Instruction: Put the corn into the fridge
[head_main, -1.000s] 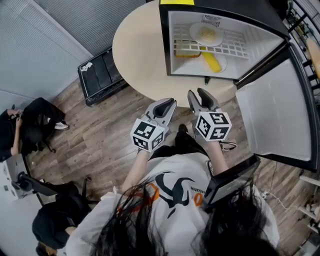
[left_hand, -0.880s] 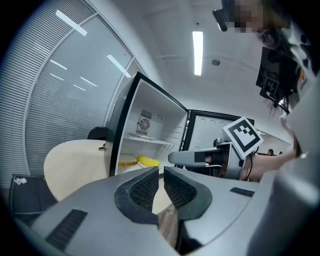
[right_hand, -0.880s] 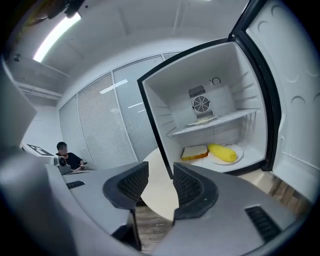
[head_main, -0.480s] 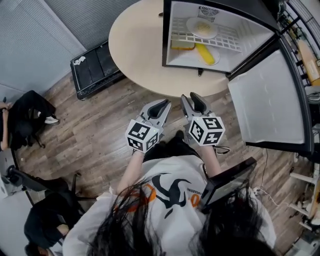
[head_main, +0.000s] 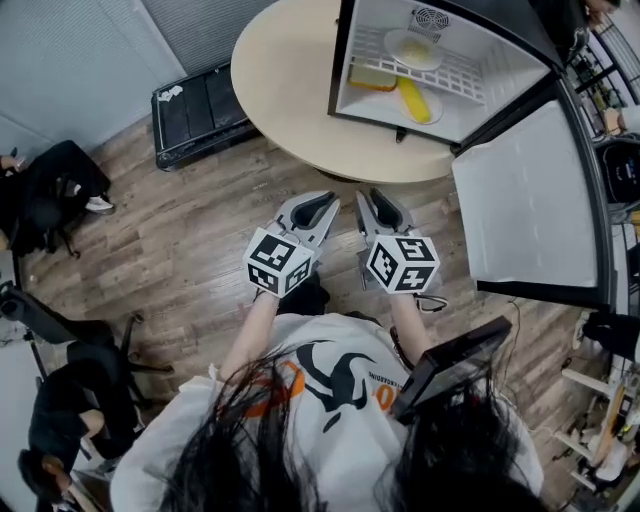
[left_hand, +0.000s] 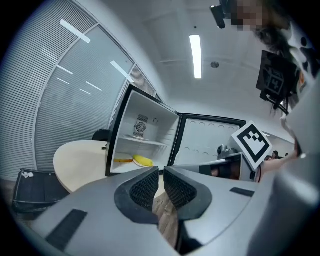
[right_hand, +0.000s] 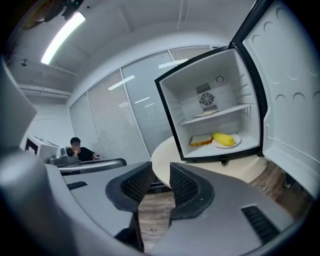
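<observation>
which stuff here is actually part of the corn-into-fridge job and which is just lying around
Job:
corn, already on a plate inside the open fridge
left gripper, empty
right gripper, empty, jaws have just been closing

Just around:
bread slice beside the corn
upper plate on the rack
round table
black case on the floor
seated person

Both left gripper (head_main: 316, 203) and right gripper (head_main: 378, 200) pulled back from surface (head_main: 290, 100) edge; right fingers (right_hand: 186, 189) just narrowed, nothing between them.
</observation>
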